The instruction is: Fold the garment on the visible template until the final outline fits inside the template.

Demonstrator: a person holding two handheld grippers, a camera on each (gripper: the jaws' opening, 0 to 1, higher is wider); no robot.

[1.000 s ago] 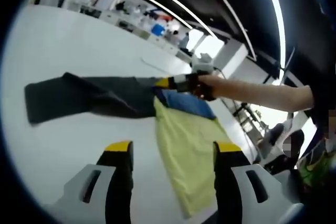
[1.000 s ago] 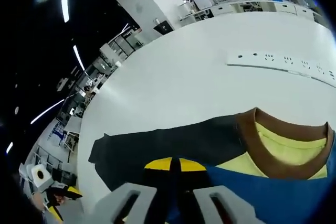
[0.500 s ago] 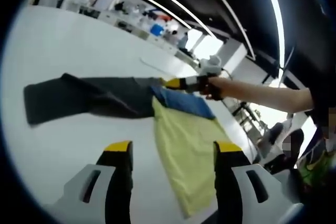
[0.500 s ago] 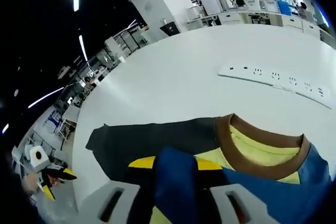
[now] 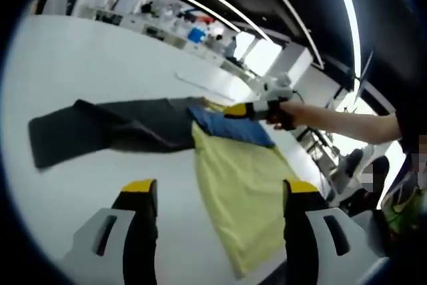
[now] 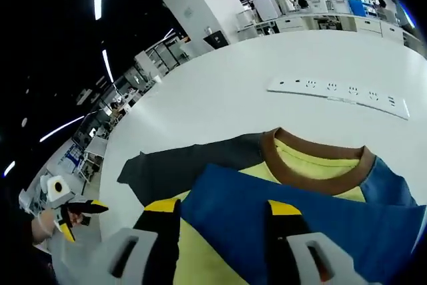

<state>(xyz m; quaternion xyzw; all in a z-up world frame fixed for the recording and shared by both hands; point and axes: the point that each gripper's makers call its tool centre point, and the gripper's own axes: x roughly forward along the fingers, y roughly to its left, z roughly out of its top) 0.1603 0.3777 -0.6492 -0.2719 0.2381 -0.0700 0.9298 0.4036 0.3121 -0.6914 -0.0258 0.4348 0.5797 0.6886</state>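
Garment (image 6: pixel 313 185) flat, table (image 6: pixel 220 91) bare past collar edge

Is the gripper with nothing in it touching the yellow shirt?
Apart. In the left gripper view, the left gripper hangs open above the table, the yellow shirt lying flat beyond its jaws.

No text, label, brand, number or sign can be read in either view; the surfaces that show carry no legible print, and the distant background furnishings are too small and blurred to make out any lettering.
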